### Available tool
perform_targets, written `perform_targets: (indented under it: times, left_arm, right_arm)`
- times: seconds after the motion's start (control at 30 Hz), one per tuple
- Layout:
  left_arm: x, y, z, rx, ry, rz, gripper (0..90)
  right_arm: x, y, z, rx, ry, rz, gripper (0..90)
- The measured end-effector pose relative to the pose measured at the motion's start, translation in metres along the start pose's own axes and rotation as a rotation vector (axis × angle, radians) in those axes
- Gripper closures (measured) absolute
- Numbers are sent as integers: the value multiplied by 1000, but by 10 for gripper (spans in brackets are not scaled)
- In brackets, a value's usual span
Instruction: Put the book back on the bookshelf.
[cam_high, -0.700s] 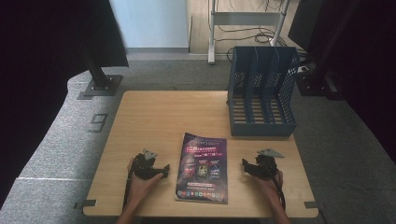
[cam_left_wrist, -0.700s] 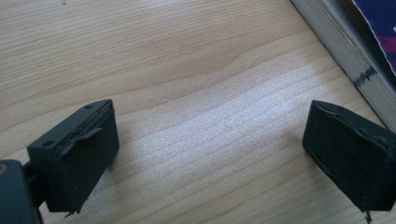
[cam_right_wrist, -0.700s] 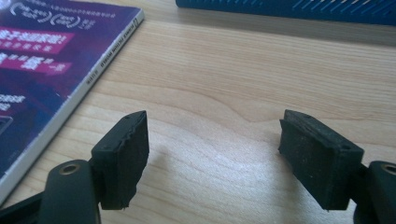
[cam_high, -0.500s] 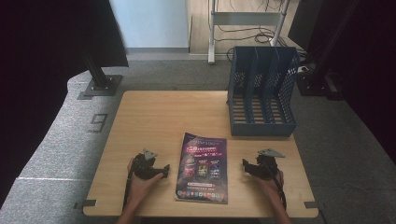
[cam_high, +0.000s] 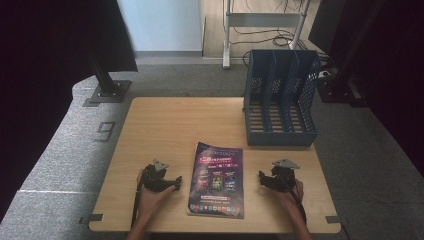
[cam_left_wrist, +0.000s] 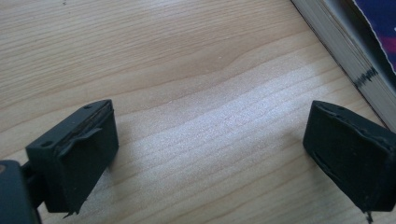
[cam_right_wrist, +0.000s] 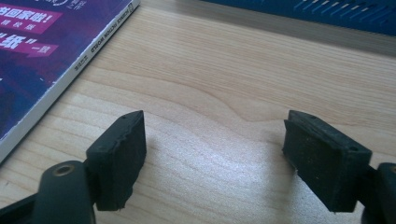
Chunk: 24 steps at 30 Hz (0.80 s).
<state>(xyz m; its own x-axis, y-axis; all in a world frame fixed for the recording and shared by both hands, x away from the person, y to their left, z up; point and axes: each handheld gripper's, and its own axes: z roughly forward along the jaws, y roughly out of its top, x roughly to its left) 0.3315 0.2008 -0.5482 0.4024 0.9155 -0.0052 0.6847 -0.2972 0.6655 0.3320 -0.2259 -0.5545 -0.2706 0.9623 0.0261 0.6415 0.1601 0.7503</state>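
I see the wooden table (cam_high: 165, 125) taking up the middle of the high view, its bare top running from the centre down to the lower edge. In the upper right part of that top stands the blue file rack (cam_high: 280, 97), upright, with its slotted compartments open to the top. The magazine (cam_high: 216, 179) lies flat in the lower centre of the frame, purple cover up, well apart from the rack.

My left gripper (cam_high: 176, 183) sits at the lower left, just beside the magazine's left edge, resting low over the table. In the left gripper view its jaws stand wide apart with only bare wood between them; the magazine's page edge (cam_left_wrist: 348, 60) runs down the upper right corner.

My right gripper (cam_high: 261, 178) sits at the lower right, near the magazine's right edge. Its jaws are likewise spread wide and hold nothing; the magazine's spine (cam_right_wrist: 56, 70) shows at upper left of its view.
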Motion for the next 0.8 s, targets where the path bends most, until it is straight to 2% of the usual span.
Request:
perform_targets:
  times: [0.1,0.2,0.33,0.4,0.53,0.73,0.8]
  left_arm:
    - [-1,1,1,3,4,-4,15]
    - [2,2,2,5,-13,14,12]
    - [2,3,3,6,-15,17,5]
    - [2,2,2,6,-15,16,8]
    - [2,3,3,6,-14,16,3]
    - [2,3,3,7,-14,17,1]
    - [2,3,3,7,-14,16,0]
  right_arm:
    - [-1,0,0,-2,8,0,221]
    - [-1,0,0,-2,9,1,220]
    - [-2,1,0,-1,12,1,217]
    - [-5,2,-1,-10,57,46,226]
    - [-6,3,-1,-13,62,49,225]
    - [3,9,-10,-51,95,44,227]
    - [10,14,-15,-80,122,51,239]
